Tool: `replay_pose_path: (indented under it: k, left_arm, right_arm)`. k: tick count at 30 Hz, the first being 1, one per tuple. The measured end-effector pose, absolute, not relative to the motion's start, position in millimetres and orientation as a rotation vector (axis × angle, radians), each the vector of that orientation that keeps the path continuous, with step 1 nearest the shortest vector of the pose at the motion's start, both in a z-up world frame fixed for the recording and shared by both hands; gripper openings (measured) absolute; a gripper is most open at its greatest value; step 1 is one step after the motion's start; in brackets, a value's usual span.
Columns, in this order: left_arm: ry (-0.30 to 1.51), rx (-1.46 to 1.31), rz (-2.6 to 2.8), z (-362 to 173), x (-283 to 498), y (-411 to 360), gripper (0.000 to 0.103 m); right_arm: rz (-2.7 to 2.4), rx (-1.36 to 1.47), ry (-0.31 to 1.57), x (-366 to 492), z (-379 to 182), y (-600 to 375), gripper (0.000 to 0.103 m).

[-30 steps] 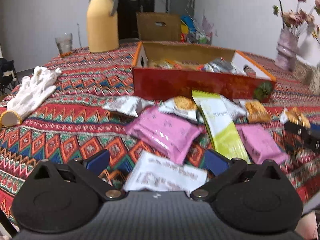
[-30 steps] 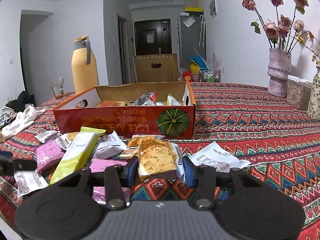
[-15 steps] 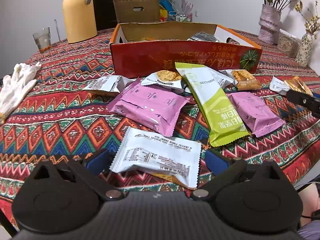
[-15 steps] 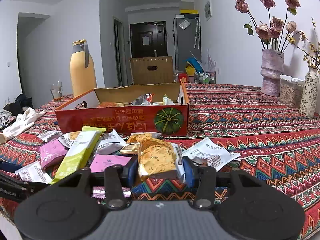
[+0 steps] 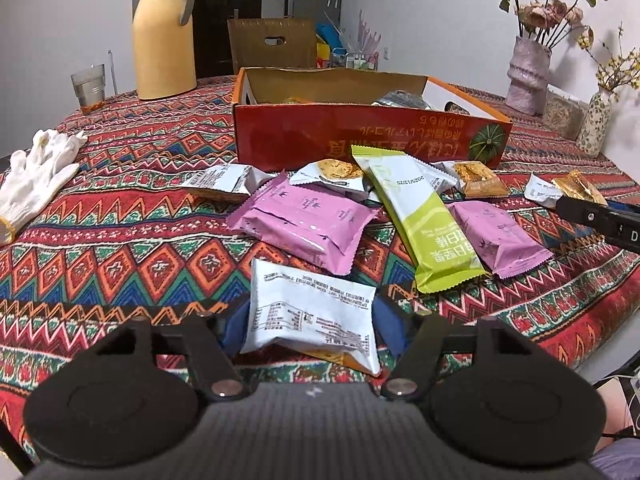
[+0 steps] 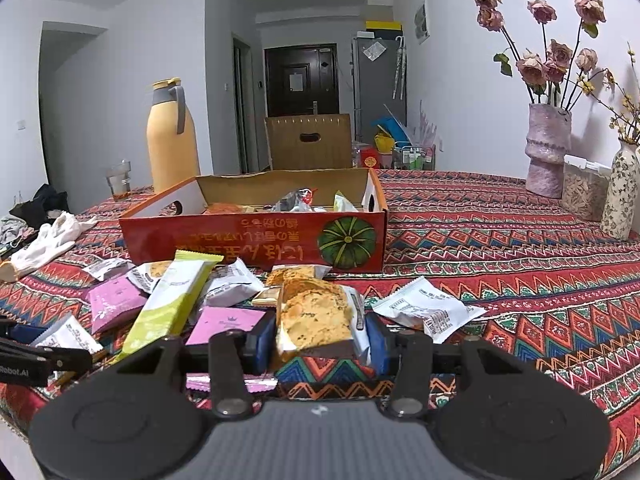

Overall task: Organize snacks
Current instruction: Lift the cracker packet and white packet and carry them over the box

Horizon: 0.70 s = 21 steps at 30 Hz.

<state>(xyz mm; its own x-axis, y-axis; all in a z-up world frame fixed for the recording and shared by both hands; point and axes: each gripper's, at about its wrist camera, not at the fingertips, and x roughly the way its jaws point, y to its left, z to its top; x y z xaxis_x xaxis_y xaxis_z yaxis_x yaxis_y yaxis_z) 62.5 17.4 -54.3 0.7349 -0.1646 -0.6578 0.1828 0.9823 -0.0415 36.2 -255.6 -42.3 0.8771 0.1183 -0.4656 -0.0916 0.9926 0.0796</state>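
Observation:
My left gripper [image 5: 310,326] is shut on a white snack packet [image 5: 312,310] and holds it just above the table's near edge. My right gripper [image 6: 320,338] is shut on a cracker packet [image 6: 316,316], raised over the cloth. A red cardboard box [image 5: 360,138] with several snacks inside stands behind the pile; it also shows in the right wrist view [image 6: 256,240]. Loose snacks lie before it: a large pink packet [image 5: 304,220], a green bar [image 5: 424,220], a smaller pink packet [image 5: 496,236].
A yellow thermos [image 5: 164,36] and a glass [image 5: 88,88] stand at the back left. White gloves [image 5: 36,176] lie at the left. Vases with flowers [image 6: 548,148] stand at the right. A white packet [image 6: 428,308] lies right of my right gripper.
My left gripper has closed on the white packet and pulled back toward the table's near edge. My right gripper has kept hold of the cracker packet and lifted slightly.

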Motion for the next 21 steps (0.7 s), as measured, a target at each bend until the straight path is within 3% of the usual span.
replay_pose_path:
  k: [4,6,15,17,19,21]
  left_arm:
    - [0.703,0.012,-0.177,-52,56,21,0.061]
    - [0.695,0.008,-0.175,-48,53,24,0.04]
    - [0.688,-0.018,-0.154,-45,53,29,0.036]
    - [0.692,-0.026,-0.151,-45,54,29,0.042]
    - [0.699,-0.035,-0.141,-45,54,28,0.079]
    - [0.682,-0.031,-0.133,-44,52,25,0.086]
  right_arm:
    - [0.113,0.053,0.483,33,-40,-254,0.046]
    - [0.115,0.051,0.478,31,-39,-253,0.046]
    - [0.126,0.044,0.469,27,-35,-249,0.046]
    - [0.125,0.045,0.469,27,-35,-250,0.046]
    - [0.126,0.045,0.468,26,-36,-249,0.046]
    - [0.127,0.045,0.469,26,-36,-249,0.046]
